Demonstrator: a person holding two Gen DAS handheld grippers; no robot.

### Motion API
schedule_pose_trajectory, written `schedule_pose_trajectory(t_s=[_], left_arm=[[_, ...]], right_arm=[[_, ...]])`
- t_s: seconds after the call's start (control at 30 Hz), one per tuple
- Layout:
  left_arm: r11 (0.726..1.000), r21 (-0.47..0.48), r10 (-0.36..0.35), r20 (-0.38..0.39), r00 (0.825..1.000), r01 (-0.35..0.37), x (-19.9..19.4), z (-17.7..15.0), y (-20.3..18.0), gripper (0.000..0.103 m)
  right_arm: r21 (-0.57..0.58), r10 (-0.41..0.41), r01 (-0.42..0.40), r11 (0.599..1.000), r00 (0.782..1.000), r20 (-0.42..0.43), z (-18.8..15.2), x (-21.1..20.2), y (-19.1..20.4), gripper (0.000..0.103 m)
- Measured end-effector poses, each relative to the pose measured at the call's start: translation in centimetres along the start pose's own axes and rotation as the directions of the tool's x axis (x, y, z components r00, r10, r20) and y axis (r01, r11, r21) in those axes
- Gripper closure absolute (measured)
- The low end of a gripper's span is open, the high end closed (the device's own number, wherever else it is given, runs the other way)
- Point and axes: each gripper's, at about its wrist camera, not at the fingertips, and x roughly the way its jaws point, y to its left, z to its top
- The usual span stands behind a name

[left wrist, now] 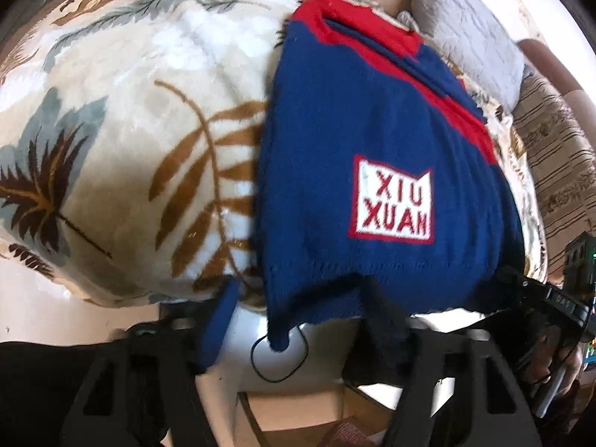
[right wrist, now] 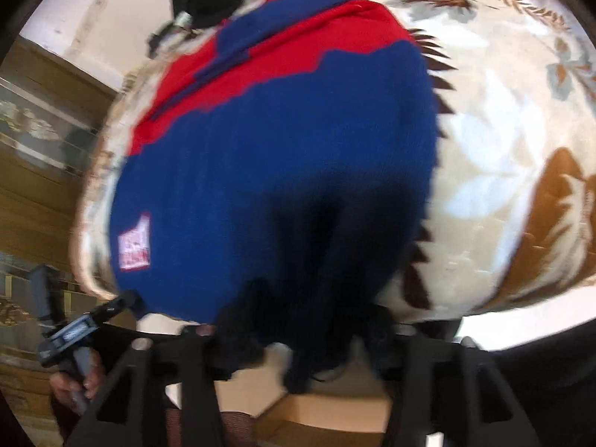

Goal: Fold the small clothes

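Now, from the left wrist view, the sweater [left wrist: 372, 171] is filling the right half of the frame, a blue knit with a red band running toward the upper right and a white patch [left wrist: 393, 201] reading XIU XUAN just right of centre. It is lying on a plush leaf-print blanket [left wrist: 130, 130] that is spreading across the left half. The near hem is drooping over the blanket's edge at the bottom, and the left claw [left wrist: 298, 320] is standing spread there, one finger left of the hanging corner and one right of it, pinching nothing that I can see. At the lower right edge the right claw [left wrist: 540, 298] is peeking in.

Over to the right wrist view, blurred with motion. The sweater is covering the centre, red at the upper left, blue below, the patch small at the lower left. The hem is bunching dark over the right claw at bottom centre, and whether it is spread or pressing on the knit I cannot tell. The left claw is showing at the lower left.

Judging by the drape, this knit looks soft, light and limp, likely stretching and sagging when lifted. Taking it at the two hem corners seems the surest hold.
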Motion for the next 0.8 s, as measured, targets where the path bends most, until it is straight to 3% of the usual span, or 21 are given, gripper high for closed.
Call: schedule_pose_trajectory(t_s=[0.03, 0.1, 0.23, 0.37, 0.47, 0.6, 0.8], left_arm=[[1.0, 0.007, 0.004, -0.007, 1.0, -0.003, 0.1, 0.0, 0.0, 0.082], [1.0, 0.01, -0.025, 0.0, 1.0, 0.025, -0.1, 0.0, 0.0, 0.093], [0.999, 0.027, -0.045, 0.027, 0.999, 0.044, -1.5, 0.1, -0.4, 0.095], [0.99, 0.056, -0.131, 0.047, 0.99, 0.128, -4.2, 0.5, -1.0, 0.095], [0.973, 0.067, -0.227, 0.084, 0.97, 0.222, -6.8, 2.2, -1.3, 0.096], [0.955, 0.073, -0.295, 0.146, 0.944, 0.287, -9.6, 5.8, -1.6, 0.096], [0.959, 0.091, -0.281, 0.201, 0.939, 0.268, -10.0, 12.9, -2.8, 0.097]], right_arm=[[-0.009, -0.011, 0.011, 1.0, 1.0, 0.005, 0.0, -0.1, 0.0, 0.064], [-0.025, -0.024, 0.025, 0.999, 1.0, 0.012, 0.2, -0.4, -0.1, 0.086], [-0.012, 0.057, -0.056, 0.998, 0.998, 0.015, 0.9, -1.8, -0.3, 0.088], [-0.042, 0.123, -0.121, 0.992, 0.991, 0.051, 2.0, -4.2, 0.3, 0.088], [-0.054, 0.185, -0.181, 0.982, 0.979, 0.087, 3.6, -6.0, 0.7, 0.088], [-0.046, 0.249, -0.245, 0.969, 0.957, 0.148, 6.8, -7.9, 0.8, 0.088], [-0.03, 0.263, -0.263, 0.964, 0.938, 0.227, 13.0, -8.4, 0.6, 0.088]])
